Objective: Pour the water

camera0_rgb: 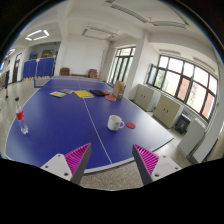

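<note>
Blue table-tennis table (70,115) fills the middle of a bright room with windows (178,80) along one wall. Gripper (112,160) hovers above the near table edge, fingers spread apart, nothing between them; the pink pads (78,157) face inward. White mug (116,122) stands upright on the table just ahead of the fingers, beside the white centre line; handle direction cannot be determined. Clear bottle (22,123) with a red cap stands upright, long axis vertical, well apart from the mug. Yellow sheets (82,94) lie farther back.
</note>
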Available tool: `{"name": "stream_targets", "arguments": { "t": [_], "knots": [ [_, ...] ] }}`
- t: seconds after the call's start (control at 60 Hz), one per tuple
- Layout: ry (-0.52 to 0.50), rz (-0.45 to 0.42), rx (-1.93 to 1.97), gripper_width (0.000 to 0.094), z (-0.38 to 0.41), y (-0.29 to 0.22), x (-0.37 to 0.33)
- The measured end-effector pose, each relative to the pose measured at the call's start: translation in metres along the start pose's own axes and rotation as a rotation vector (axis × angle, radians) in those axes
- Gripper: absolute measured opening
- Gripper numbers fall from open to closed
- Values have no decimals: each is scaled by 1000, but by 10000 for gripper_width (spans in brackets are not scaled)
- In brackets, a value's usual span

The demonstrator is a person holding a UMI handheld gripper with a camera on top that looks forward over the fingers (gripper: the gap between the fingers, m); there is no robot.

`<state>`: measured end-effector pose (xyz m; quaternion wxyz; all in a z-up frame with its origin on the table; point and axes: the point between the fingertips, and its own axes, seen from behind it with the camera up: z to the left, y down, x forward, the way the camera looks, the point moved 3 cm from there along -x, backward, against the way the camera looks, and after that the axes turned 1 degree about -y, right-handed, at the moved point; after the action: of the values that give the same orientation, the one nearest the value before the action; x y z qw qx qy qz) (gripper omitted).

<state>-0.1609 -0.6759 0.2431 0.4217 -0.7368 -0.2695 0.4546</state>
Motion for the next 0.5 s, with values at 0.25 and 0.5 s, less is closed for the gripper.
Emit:
{"name": "stream_targets", "arguments": {
  "t": [0.25, 0.5],
  "knots": [
    [-118, 113, 18, 853, 144, 82, 1],
    [-385, 66, -2, 853, 361, 73, 14]
  ]
}}
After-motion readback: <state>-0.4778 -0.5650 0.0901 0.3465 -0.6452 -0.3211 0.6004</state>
